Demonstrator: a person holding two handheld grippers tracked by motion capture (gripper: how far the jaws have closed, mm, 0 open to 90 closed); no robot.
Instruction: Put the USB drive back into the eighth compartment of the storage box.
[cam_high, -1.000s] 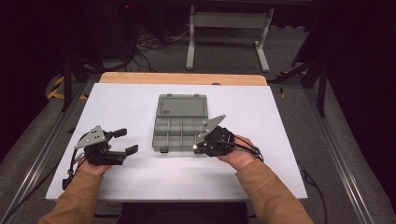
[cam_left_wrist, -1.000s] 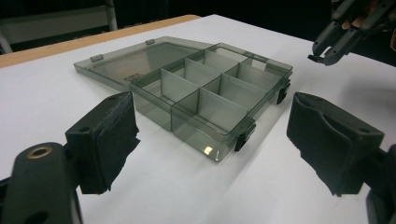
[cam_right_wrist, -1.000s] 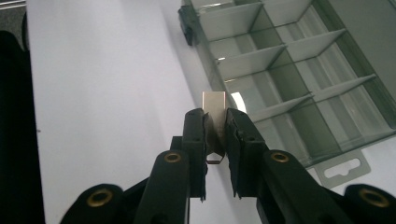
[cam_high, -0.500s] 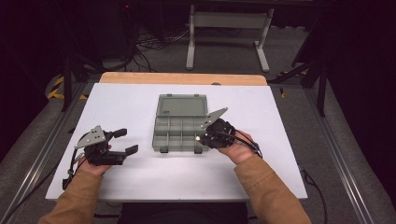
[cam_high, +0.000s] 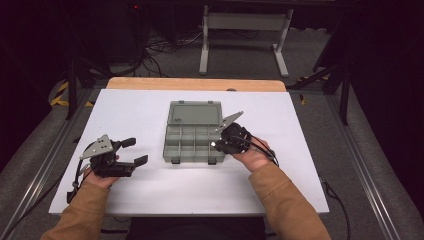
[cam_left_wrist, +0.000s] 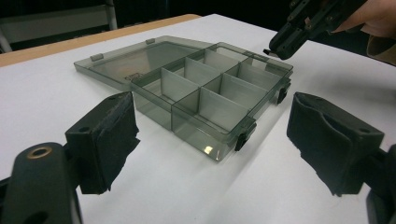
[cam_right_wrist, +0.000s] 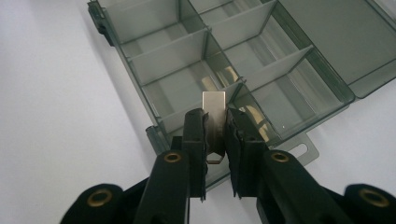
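Note:
A smoky grey compartment box lies open in the middle of the white table, its lid folded flat on the far side. Its compartments look empty. My right gripper hovers at the box's right edge, shut on a small silver metal piece that sticks up between the pads over a near-right compartment. My left gripper rests to the left of the box, jaws wide apart with nothing between them. In the left gripper view the box sits ahead of the left gripper, with the right gripper behind it.
The white tabletop has bare room on both sides of the box and along the front. A wooden strip runs along the far edge. Beyond it stands a metal frame on the floor with cables.
My right gripper has shifted a little away from the person along the box's right side, still holding the metal piece. The left gripper has stayed put.

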